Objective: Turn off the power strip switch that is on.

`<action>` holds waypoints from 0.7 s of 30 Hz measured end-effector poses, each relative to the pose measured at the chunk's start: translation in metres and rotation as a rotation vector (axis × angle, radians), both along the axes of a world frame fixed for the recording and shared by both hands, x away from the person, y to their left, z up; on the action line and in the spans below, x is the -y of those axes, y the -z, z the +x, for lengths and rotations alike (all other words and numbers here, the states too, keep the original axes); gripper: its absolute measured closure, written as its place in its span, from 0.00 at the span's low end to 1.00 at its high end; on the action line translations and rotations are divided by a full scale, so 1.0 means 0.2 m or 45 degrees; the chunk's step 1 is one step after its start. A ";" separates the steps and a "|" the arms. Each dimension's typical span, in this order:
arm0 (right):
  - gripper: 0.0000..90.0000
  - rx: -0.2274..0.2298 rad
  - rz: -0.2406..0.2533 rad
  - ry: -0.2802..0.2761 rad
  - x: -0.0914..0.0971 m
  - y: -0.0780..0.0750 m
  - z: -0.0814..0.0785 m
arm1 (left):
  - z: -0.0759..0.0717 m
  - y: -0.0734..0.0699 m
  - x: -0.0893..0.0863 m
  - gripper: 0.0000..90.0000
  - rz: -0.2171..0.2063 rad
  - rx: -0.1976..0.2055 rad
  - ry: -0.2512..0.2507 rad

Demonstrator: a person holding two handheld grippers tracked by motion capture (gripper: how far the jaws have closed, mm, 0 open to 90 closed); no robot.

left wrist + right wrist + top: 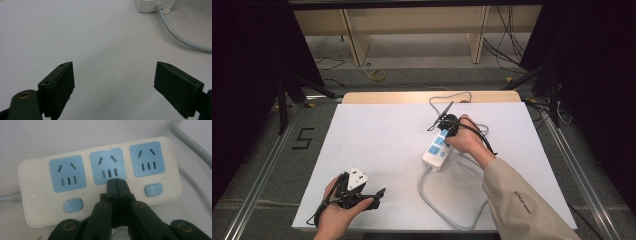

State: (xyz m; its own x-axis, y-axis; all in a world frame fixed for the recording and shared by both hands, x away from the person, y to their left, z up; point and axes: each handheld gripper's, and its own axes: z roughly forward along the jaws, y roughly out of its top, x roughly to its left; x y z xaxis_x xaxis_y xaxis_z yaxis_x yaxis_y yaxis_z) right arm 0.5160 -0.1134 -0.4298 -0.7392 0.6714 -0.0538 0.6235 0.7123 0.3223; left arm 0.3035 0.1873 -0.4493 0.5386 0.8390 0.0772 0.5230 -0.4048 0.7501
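Observation:
A white power strip (435, 151) with three blue sockets lies right of the table's middle, and its grey cable (432, 202) loops toward the front edge. My right gripper (444, 133) is shut, with nothing between its jaws. In the right gripper view the closed tips (116, 182) rest at the lower edge of the middle socket (107, 165) of the power strip (37, 207). My left gripper (377, 197) sits near the front left corner, pointing right. Its jaws stand wide apart over bare table in the left gripper view (115, 85).
Blue switches (72, 205) sit below the outer sockets. One end of the power strip (153, 5) and its cable (180, 37) lie beyond the left gripper. The white table top (377, 135) ends at a wooden rear edge (387, 96). Black cables trail from both hands.

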 end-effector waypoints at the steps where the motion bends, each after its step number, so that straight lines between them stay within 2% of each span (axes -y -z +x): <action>1: 1.00 0.002 0.001 0.000 0.00 0.00 0.00 | 0.00 0.00 0.00 0.18 0.000 0.000 0.000; 13: 1.00 -0.002 -0.017 0.014 -0.01 0.00 0.00 | 0.00 0.00 0.00 0.18 0.001 0.005 0.000; 21: 1.00 -0.030 -0.046 0.012 -0.02 -0.01 0.01 | 0.00 0.00 0.01 0.18 0.002 0.007 0.000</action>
